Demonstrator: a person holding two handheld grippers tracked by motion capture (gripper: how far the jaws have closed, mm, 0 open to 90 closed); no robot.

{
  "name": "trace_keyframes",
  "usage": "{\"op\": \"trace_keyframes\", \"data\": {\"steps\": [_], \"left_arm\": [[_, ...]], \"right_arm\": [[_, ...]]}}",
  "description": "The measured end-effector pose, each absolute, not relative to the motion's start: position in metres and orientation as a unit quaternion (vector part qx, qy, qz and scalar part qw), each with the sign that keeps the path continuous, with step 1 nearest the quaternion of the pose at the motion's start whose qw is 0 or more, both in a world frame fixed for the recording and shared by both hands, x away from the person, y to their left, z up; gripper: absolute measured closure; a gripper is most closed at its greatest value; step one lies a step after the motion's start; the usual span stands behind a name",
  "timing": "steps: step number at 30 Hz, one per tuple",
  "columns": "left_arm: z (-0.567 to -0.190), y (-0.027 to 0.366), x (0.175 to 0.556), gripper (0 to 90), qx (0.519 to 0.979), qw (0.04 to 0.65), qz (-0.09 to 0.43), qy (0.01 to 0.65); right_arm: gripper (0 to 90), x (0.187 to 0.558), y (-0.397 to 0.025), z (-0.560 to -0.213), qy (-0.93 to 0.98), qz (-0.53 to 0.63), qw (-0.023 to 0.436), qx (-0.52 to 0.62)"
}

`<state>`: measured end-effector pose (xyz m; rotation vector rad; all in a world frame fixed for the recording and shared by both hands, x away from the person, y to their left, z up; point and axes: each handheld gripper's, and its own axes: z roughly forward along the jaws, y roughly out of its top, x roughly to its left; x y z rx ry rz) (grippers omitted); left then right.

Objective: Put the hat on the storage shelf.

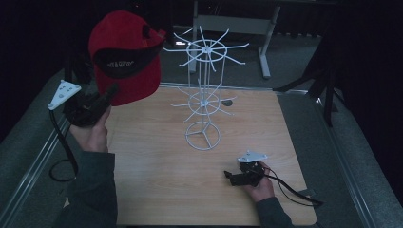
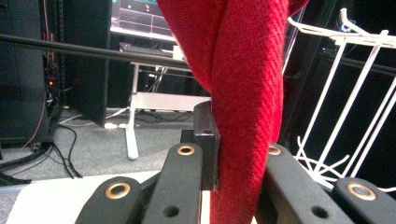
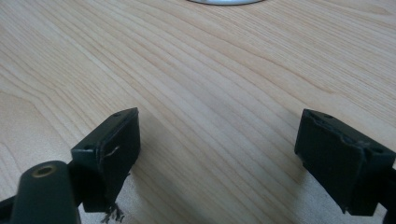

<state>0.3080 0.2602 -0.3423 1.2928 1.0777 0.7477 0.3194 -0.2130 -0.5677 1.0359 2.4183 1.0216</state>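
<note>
Risk: red cap (image 1: 124,54), pinched at fabric edge by left gripper (image 2: 236,158), slipping or snagging white wire rack (image 1: 205,90) prongs. Right gripper (image 3: 219,154) spread wide, empty, near table (image 1: 157,161).

Dim high view, dark surroundings, brighter close-ups

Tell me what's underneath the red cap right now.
Under the red cap, the left gripper is shut on its fabric, holding it in the air beside the white wire rack. Below is the wooden table. The cap's far side is hidden.
</note>
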Motion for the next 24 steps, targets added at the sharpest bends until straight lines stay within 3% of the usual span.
{"op": "trace_keyframes", "data": {"steps": [24], "left_arm": [[-0.3368,0.2524,0.3021,85.9,0.564,0.612,0.326,0.448]], "right_arm": [[14.0,0.3192,-0.2129,-0.5676,0.846,0.357,0.158,0.363]]}}
